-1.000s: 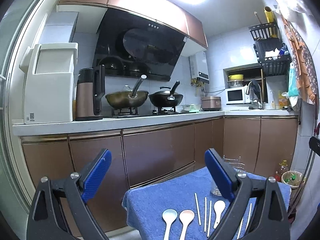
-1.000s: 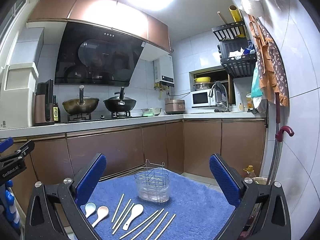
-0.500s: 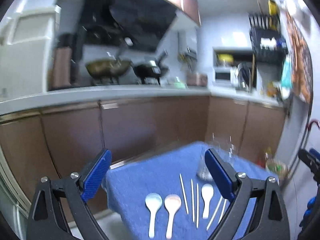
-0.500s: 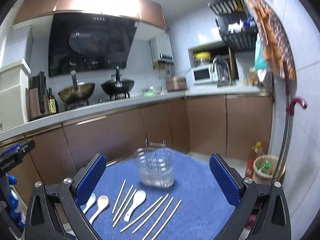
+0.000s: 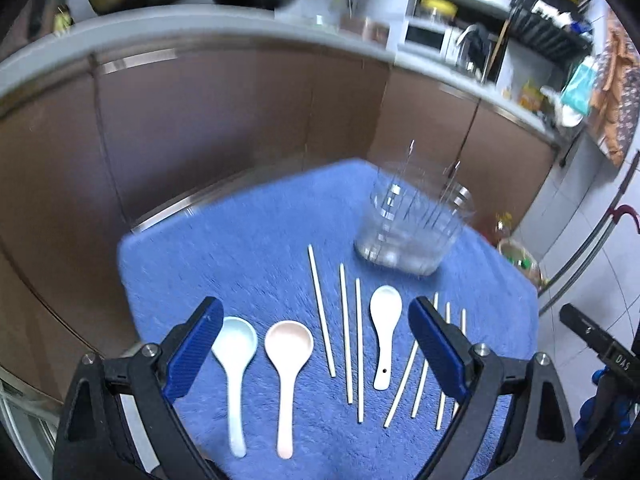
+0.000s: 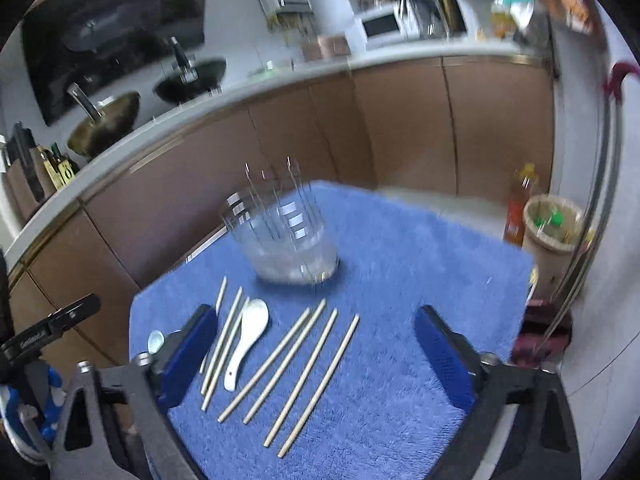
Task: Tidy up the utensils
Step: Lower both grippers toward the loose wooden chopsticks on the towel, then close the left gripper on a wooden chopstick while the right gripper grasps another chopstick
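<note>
A blue towel (image 5: 240, 256) (image 6: 400, 264) covers a small table. On it lie a pale blue spoon (image 5: 235, 364), a pink spoon (image 5: 287, 364), a white spoon (image 5: 384, 328) (image 6: 246, 340) and several wooden chopsticks (image 5: 344, 332) (image 6: 304, 364). A clear utensil holder with a wire rack (image 5: 412, 228) (image 6: 284, 236) stands at the towel's far side. My left gripper (image 5: 316, 350) is open above the spoons. My right gripper (image 6: 316, 356) is open above the chopsticks. Both are empty.
Brown kitchen cabinets (image 5: 240, 112) and a counter with woks (image 6: 104, 120) run behind the table. A waste bin (image 6: 556, 228) and a bottle (image 6: 520, 208) stand on the floor to the right. A microwave (image 6: 380, 26) sits on the counter.
Both grippers have tilted down and moved in over the towel, so the utensils now fill the lower views. Both stay open; no utensil has moved.
</note>
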`<state>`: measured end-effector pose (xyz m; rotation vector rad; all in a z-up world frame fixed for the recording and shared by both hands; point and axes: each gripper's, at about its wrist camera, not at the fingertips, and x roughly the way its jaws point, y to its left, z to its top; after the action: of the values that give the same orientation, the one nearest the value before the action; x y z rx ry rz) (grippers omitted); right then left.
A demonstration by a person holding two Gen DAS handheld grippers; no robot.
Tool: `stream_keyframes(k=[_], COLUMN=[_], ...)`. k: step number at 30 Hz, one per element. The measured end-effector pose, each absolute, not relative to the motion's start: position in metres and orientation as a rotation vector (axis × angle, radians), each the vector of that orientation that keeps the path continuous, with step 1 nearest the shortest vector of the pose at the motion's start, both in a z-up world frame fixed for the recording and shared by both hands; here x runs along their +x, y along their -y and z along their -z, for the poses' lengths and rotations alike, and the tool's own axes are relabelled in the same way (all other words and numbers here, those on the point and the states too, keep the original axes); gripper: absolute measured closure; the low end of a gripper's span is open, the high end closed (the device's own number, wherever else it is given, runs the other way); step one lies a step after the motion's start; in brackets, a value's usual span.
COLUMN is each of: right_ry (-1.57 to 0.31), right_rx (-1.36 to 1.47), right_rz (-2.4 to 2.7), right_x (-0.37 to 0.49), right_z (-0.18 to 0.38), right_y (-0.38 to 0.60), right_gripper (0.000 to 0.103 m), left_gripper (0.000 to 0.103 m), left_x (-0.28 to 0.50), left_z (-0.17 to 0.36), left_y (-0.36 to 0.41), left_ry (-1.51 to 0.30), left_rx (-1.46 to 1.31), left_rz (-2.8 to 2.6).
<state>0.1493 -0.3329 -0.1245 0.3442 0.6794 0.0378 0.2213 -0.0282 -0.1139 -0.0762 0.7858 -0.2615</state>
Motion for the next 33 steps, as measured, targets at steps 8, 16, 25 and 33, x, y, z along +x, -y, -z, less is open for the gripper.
stream_keyframes(k=[8,16,25,33], right_ry=[-0.97,-1.112,-1.161,-1.177], right_rx=[0.426,0.407,0.333,0.309], right_rz=[-0.087,-0.074,-0.056,-0.057], right_x=[0.223,0.261,0.27,0.279], right_z=[0.189,0.226,0.237,0.241], right_y=[0.352,0.349,0.339,0.338], right_gripper=[0.065,0.074,0.076,0.077], left_gripper=[0.018,0.045,0.062,0.081], left_x=[0.304,0.358,0.388,0.403], left_z=[0.162,0.2,0.226,0.245], left_y=[0.053,0.062,0.067,0.08], left_ry=[-0.994,-1.162,-1.262,-1.305], left_rx=[-0.097,-0.114,-0.098,-0.087], left_rz=[0.296,0.313,0.293,0.271])
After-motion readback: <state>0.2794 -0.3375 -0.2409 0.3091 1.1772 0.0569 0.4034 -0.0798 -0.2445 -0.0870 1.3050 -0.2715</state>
